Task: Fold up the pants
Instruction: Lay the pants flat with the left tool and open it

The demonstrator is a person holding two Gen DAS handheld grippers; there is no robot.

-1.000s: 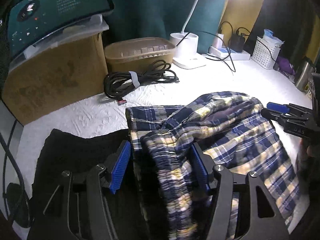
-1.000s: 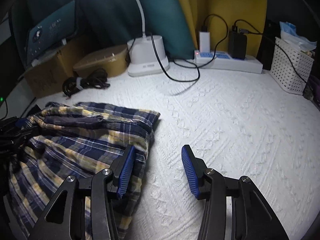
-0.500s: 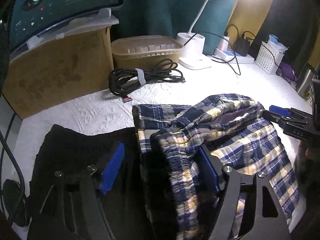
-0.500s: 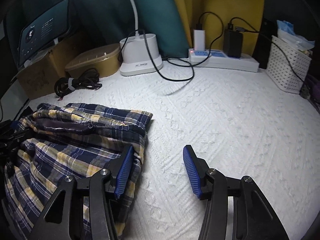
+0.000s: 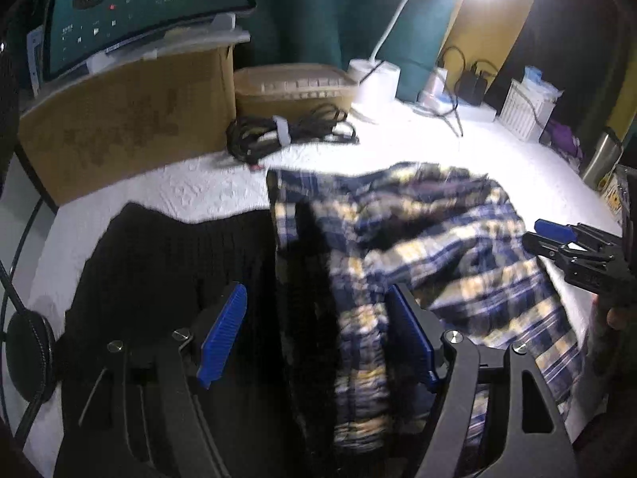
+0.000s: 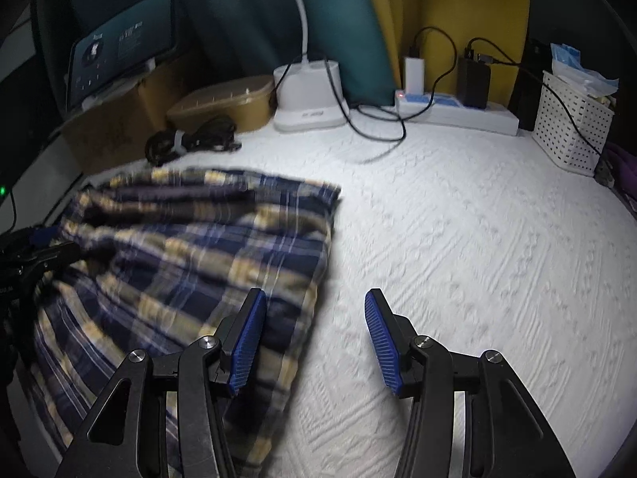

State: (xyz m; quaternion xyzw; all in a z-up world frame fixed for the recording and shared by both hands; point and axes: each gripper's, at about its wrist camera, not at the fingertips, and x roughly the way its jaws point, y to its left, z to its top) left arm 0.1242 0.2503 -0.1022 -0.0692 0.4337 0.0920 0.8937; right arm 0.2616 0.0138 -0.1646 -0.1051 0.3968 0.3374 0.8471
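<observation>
Blue, yellow and white plaid pants (image 5: pixel 434 251) lie crumpled on the white textured cover, also in the right wrist view (image 6: pixel 191 251). My left gripper (image 5: pixel 318 334) is open, its jaws wide apart over the pants' left edge, a bunched fold between them. My right gripper (image 6: pixel 314 330) is open and empty at the pants' right edge, its left pad (image 6: pixel 249 342) over the cloth. It also shows at the right in the left wrist view (image 5: pixel 565 243).
A black garment (image 5: pixel 159 279) lies left of the pants. At the back stand a cardboard box (image 5: pixel 127 127) with a monitor (image 5: pixel 143 4), a tan container (image 5: pixel 294 87), a coiled cable (image 5: pixel 286 135), a lamp base (image 6: pixel 310 95), a power strip (image 6: pixel 458 111) and a white basket (image 6: pixel 569 127).
My left gripper has opened wider and pulled back a little. The pants have shifted and spread. My right gripper has stayed open by the pants' right edge.
</observation>
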